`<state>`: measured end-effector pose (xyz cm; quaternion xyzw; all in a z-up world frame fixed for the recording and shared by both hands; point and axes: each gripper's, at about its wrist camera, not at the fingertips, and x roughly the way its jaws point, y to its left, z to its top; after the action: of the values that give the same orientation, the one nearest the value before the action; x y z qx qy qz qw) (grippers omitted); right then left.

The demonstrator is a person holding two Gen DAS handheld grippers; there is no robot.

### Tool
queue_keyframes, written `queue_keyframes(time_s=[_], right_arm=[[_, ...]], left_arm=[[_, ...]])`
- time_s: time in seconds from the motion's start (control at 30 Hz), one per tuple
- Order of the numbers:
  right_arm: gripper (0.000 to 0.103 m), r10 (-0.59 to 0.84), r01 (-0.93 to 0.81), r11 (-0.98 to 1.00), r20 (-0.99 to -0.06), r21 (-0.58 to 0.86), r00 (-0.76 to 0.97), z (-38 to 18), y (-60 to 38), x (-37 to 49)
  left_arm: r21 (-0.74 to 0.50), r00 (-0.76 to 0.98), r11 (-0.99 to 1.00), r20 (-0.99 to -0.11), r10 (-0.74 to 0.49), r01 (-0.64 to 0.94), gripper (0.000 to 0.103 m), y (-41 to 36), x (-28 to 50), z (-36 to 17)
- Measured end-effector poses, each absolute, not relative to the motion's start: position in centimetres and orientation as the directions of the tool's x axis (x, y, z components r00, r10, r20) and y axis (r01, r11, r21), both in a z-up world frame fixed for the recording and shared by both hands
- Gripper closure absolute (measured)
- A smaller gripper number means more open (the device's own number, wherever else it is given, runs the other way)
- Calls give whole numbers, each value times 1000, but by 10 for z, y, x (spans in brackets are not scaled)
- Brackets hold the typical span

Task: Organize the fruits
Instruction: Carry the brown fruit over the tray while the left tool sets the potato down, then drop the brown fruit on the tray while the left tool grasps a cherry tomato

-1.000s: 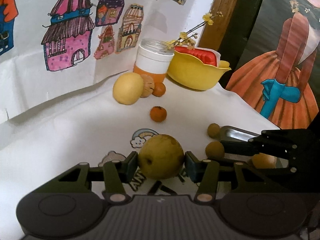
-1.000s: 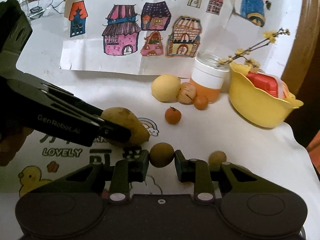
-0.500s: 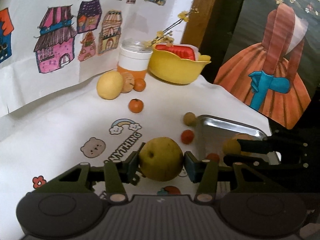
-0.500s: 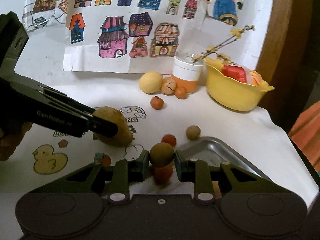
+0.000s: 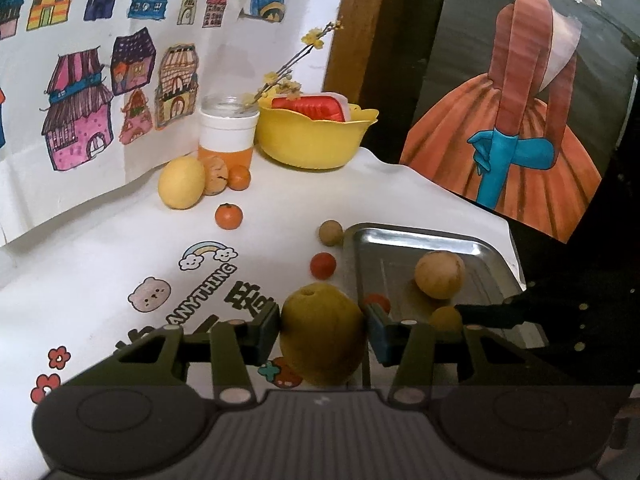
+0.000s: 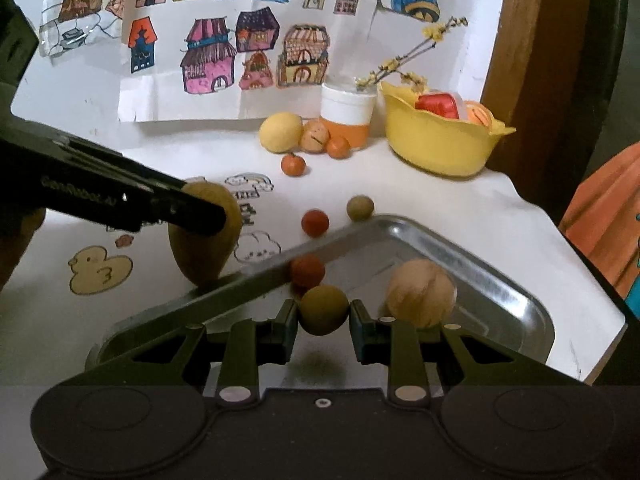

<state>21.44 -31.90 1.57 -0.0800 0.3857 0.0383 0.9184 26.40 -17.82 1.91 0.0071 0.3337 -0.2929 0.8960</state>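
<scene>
My left gripper (image 5: 322,330) grips a large yellow-green pear (image 5: 320,352) just above the printed tablecloth, by the left rim of the metal tray (image 5: 420,240); its jaws are closing on the fruit. From the right wrist view this pear (image 6: 204,252) hangs left of the tray. My right gripper (image 6: 324,316) is shut on a small olive-brown round fruit (image 6: 324,304), held over the tray (image 6: 500,292). A tan walnut-like fruit (image 6: 422,298) and a small red fruit (image 6: 307,271) lie in the tray.
On the cloth beyond the tray lie a red ball (image 5: 323,265), an olive ball (image 5: 331,232) and a small orange (image 5: 229,216). At the back stand a yellow fruit (image 5: 181,187), a jar (image 5: 228,132) and a yellow bowl (image 5: 316,140). The table's edge runs just right of the tray.
Both grippers have carried their fruits to the right. The tray has come into view, and the right gripper's small fruit now hangs over it.
</scene>
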Motion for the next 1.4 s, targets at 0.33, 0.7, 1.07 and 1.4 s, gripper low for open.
queue_keyframes(time_s=[0.33,0.7,1.07,1.4], right_arm=[[73,17,-106,991,-726,-77,687,3,-323,206],[72,22,-101,993,-711,-68,703,3,-324,199],[44,42,-113,992,-697,-57,716,3,-322,199],[18,62,-152,985,-669,-77,741,12,-311,204]], left_arm=[[-119,587,782,-595,-549,611,79,-206,246,26],[-136,556,783,-632,-540,607,75,-209,242,10],[-145,622,843,-612,-487,517,35,-173,253,8],[-154,707,909,-583,-400,386,17,-123,266,5]])
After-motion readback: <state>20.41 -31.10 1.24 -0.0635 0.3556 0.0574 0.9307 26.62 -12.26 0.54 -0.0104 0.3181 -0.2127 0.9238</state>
